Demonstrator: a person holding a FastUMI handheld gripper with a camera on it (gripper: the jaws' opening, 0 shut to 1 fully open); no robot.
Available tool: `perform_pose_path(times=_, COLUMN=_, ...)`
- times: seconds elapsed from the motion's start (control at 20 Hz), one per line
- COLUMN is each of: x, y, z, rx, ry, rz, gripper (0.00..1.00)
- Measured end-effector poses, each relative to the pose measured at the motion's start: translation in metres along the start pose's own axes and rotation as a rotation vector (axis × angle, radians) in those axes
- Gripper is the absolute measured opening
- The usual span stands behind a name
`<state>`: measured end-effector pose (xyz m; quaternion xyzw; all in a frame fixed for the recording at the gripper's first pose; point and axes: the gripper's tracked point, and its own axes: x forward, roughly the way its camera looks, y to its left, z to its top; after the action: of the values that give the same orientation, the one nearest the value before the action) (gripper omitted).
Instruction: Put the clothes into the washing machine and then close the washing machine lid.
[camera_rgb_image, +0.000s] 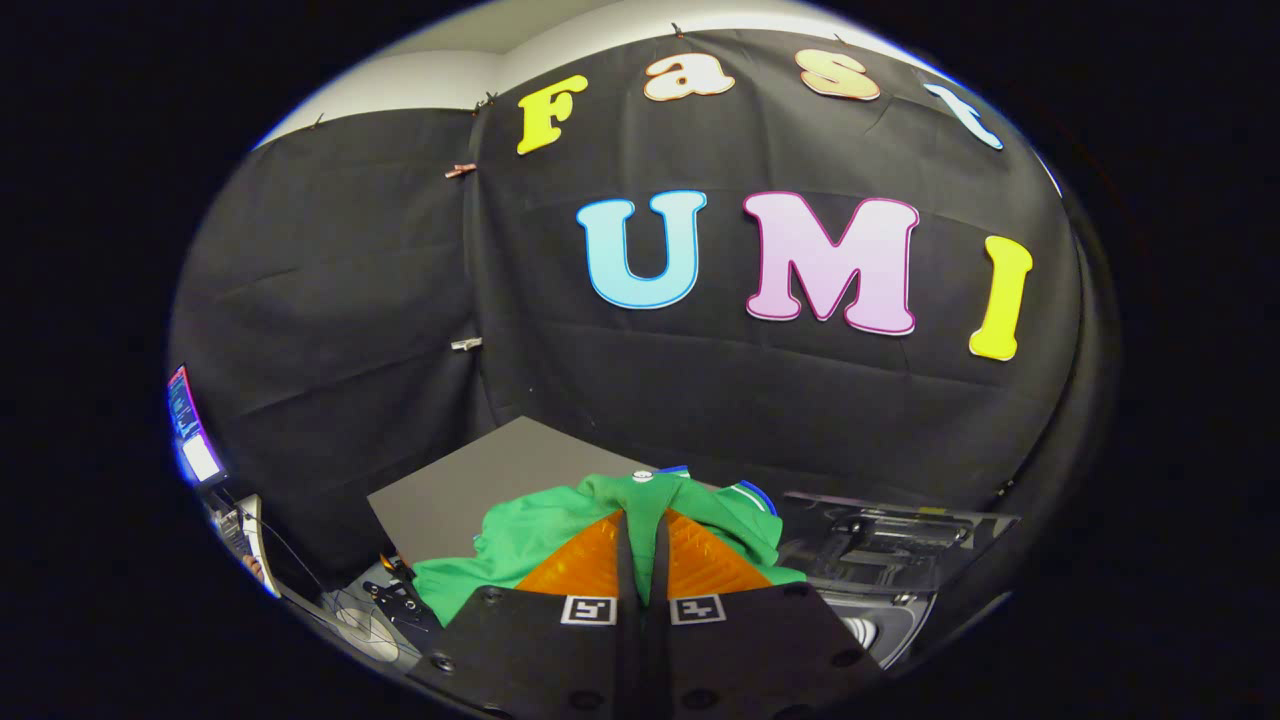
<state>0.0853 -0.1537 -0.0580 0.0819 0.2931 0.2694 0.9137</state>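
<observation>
— Claw (643, 525) status: how do the two orange fingers (585, 565) stand?

— Pressed nearly together, with a fold of the green garment (530, 540) pinched in the thin gap between them. The cloth bunches around both fingertips and hangs down on either side of them.

— Where does the garment sit relative to everything else?

— It is gathered at the fingers, above the grey table (470, 485) that stretches beyond and to the left. A blue-trimmed edge and a small white patch show at the top of the bundle, just past the fingertips.

— And the washing machine?

— Its dark open lid (890, 540) stands to the right of the fingers, near the garment, with part of the white opening (885, 630) showing below it. Whether the cloth touches the machine cannot be told.

— Anything else nearby?

— A lit screen (190, 425) well off to the left, and cables (385, 600) on the surface below the table's near edge.
</observation>
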Motion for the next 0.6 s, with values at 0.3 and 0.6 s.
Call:
perform_pose_path(times=0.3, x=-0.028, y=-0.089, z=0.000, rx=0.059, ry=-0.017, rz=0.019, gripper=0.05)
perform_pose_path(times=0.6, x=-0.038, y=-0.142, z=-0.025, rx=-0.008, ry=0.009, rz=0.051, gripper=0.05)
